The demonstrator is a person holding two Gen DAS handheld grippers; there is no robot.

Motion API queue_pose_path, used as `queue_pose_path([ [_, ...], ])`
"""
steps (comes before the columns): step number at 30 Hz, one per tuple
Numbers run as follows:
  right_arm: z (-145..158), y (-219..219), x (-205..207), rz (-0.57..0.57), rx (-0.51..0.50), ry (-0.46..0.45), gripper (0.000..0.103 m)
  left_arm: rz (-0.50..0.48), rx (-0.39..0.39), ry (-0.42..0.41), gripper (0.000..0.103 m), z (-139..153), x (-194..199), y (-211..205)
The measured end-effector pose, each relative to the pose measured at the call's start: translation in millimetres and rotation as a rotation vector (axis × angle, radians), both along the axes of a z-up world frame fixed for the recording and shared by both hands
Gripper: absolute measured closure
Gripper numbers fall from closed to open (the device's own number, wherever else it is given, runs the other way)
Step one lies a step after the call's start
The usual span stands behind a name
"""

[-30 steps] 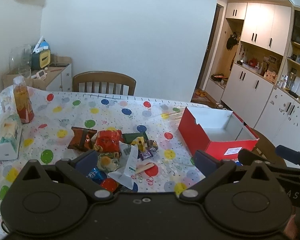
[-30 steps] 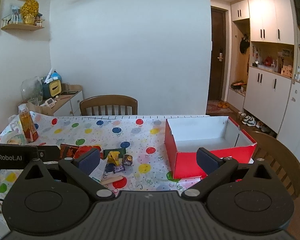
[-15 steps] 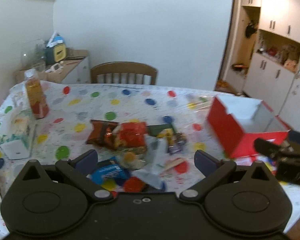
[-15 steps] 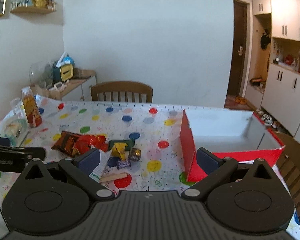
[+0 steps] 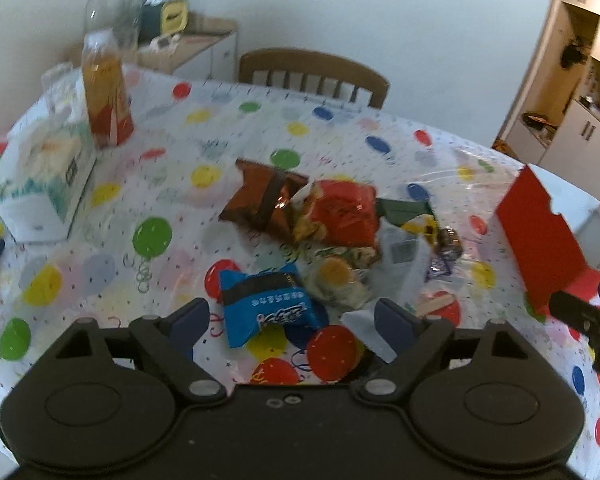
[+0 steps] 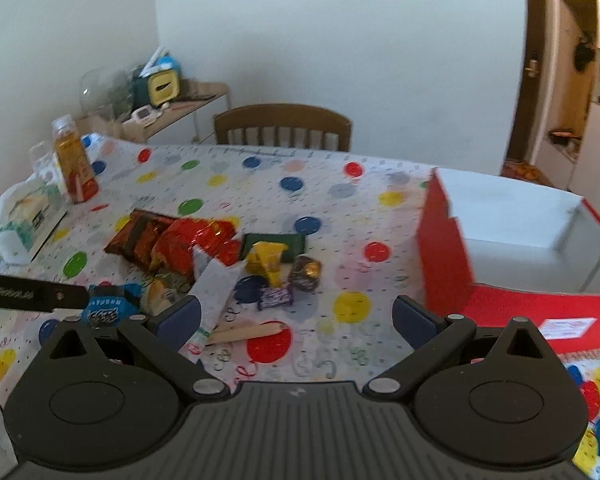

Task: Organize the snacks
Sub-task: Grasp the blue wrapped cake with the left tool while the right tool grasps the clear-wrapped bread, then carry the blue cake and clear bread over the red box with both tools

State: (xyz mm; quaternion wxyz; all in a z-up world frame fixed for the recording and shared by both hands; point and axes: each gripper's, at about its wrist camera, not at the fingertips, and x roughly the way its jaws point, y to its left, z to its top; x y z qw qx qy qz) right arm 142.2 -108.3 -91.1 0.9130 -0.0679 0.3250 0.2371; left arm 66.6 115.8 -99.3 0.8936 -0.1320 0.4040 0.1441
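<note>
The blue snack packet (image 5: 268, 306) is seen directly ahead of the left gripper (image 5: 290, 322), whose released fingers have just been closing; the right gripper (image 6: 298, 322) is released, empty.

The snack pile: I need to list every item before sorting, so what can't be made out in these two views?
- Blue packet: print blurred in the left wrist view; in the right wrist view the left tool's finger cuts across it.
- Small dark wrappers: too small and blurred to identify.
- Bun-like item: partly under the white wrapper.
- Red box: its floor is hidden by the near wall.
</note>
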Motion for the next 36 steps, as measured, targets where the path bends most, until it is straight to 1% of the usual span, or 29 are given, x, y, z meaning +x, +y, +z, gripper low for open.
queue_pose_path([
  [6,-16.9,28.4,21.7,0.065,0.002,0.049,0.0,0.035,-0.004,0.056,0.014,-21.1,21.1,10.4],
  [7,-20.2,33.9,26.0,0.077,0.006,0.06,0.003,0.04,-0.004,0.063,0.014,-23.7,24.6,11.5],
  [8,-23.0,38.5,30.4,0.088,0.012,0.076,0.008,0.045,-0.004,0.068,0.014,-26.4,27.9,12.6],
  [10,-29.7,47.5,37.6,0.103,0.016,0.103,0.01,0.048,0.0,0.077,0.014,-31.0,34.0,13.5],
  [13,-38.2,60.6,45.3,0.12,0.007,0.125,0.023,0.052,0.008,0.098,0.014,-39.3,42.6,14.0],
  [15,-43.1,66.6,51.1,0.127,0.021,0.157,0.025,0.058,-0.011,0.113,0.019,-44.6,46.7,16.4],
  [17,-46.8,71.0,55.8,0.12,0.025,0.173,0.03,0.061,-0.03,0.12,0.021,-48.6,50.9,18.2],
  [19,-51.8,74.0,63.3,0.104,0.035,0.211,0.04,0.073,-0.04,0.129,0.021,-51.8,54.7,19.6],
  [21,-56.7,74.9,71.2,0.079,0.048,0.251,0.042,0.084,-0.05,0.138,0.024,-55.1,58.4,21.5],
  [23,-61.1,74.8,78.4,0.06,0.064,0.297,0.048,0.094,-0.054,0.153,0.027,-57.9,61.8,23.9],
  [25,-63.4,73.5,83.1,0.045,0.101,0.337,0.05,0.104,-0.056,0.171,0.03,-60.8,65.6,25.9],
  [29,-64.0,76.1,85.9,0.04,0.134,0.374,0.067,0.104,-0.068,0.179,0.035,-63.3,69.1,29.3],
  [32,-63.4,77.1,84.1,0.039,0.138,0.377,0.071,0.101,-0.093,0.174,0.042,-64.2,69.1,31.0],
  [34,-62.1,77.7,81.9,0.038,0.136,0.372,0.077,0.097,-0.104,0.172,0.045,-63.9,69.1,31.4],
  [36,-59.3,78.0,79.4,0.028,0.135,0.362,0.08,0.091,-0.101,0.172,0.047,-63.5,68.9,31.3],
])
